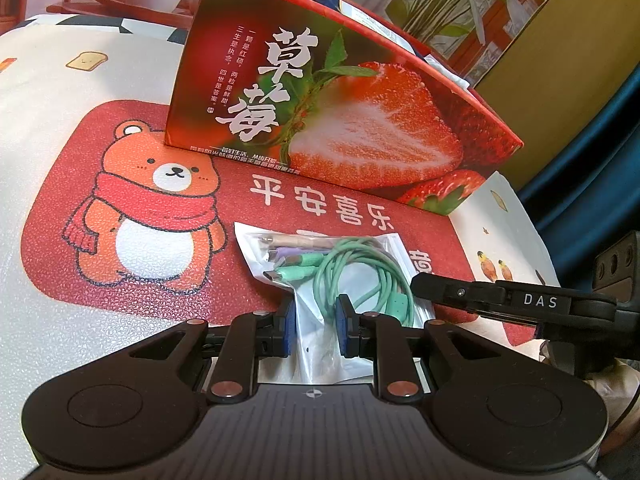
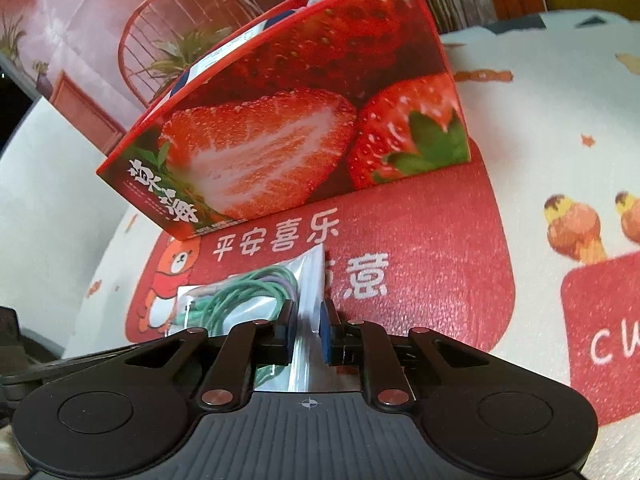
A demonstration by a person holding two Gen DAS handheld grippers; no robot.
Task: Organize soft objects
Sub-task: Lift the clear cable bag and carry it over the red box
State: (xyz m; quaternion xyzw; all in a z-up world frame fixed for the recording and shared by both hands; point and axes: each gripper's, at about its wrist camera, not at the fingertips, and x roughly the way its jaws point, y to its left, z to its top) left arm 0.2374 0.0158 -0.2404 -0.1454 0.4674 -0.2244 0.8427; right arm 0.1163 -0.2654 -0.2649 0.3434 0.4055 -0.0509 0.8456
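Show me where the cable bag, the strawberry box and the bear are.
cable bag (image 1: pixel 360 268), left wrist view, on the green cable coil inside.
strawberry box (image 2: pixel 280 140), right wrist view, on the cut strawberry print.
bear (image 1: pixel 160 200), left wrist view, on its red scarf.

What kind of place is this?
Likely a home living or dining room: a cartoon-bear tablecloth covers the table, a strawberry gift box stands on it, and potted plants and a wire chair stand behind.

Strawberry box (image 1: pixel 340 112): contents largely hidden behind its walls. Cable pouch (image 1: pixel 320 272): near end concealed by the left gripper (image 1: pixel 316 330). Small print on the box is illegible.
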